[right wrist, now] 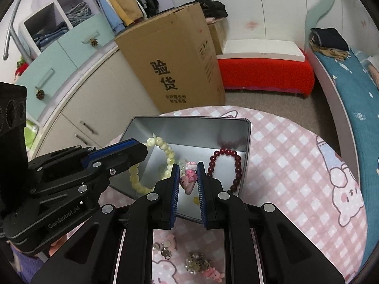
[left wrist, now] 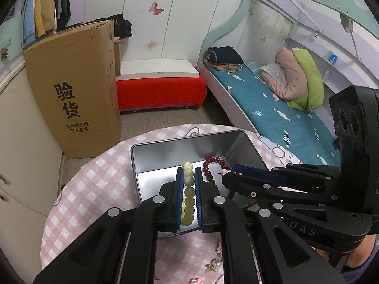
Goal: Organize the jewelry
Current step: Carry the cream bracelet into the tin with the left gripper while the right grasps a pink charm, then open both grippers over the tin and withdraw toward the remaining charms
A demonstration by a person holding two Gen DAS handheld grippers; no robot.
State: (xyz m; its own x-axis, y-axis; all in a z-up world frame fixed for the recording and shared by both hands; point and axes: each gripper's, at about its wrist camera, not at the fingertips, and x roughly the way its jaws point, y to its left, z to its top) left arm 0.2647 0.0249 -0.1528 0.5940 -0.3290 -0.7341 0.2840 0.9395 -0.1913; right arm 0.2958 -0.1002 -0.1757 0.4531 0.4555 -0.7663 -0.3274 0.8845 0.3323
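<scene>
From the left wrist camera, the left gripper [left wrist: 188,175] is clenched on a yellow bead bracelet [left wrist: 188,196], whose pale beads run in a line between the two blue-padded fingers [left wrist: 179,198]. The gripper reaches over the near edge of an open metal tin [left wrist: 246,146] that sits on the worktop [left wrist: 94,184], which is covered with a pink checked cloth. Inside the tin, to the right of the yellow beads, lies a dark red bead bracelet [left wrist: 214,165]. The right gripper [left wrist: 231,172] comes in from the right side, its tips over the tin near the red bracelet. On the cloth in front of the tin, between the left gripper's arms, lie a few small trinkets [left wrist: 213,266].

From the right wrist camera, the right gripper [right wrist: 187,165] holds a pink cartoon charm [right wrist: 189,177] between its fingers [right wrist: 175,189], above the floor of the tin [right wrist: 189,127]. The yellow bracelet [right wrist: 165,156] is to the left of the charm, partly hidden by the left gripper [right wrist: 139,148], which enters from the left. The red bracelet [right wrist: 225,168] lies on the tin floor to the right. On the cloth [right wrist: 284,165] nearer the camera rest more small trinkets [right wrist: 196,264]. A tall cardboard box [right wrist: 175,64] stands on the floor beyond the worktop.
</scene>
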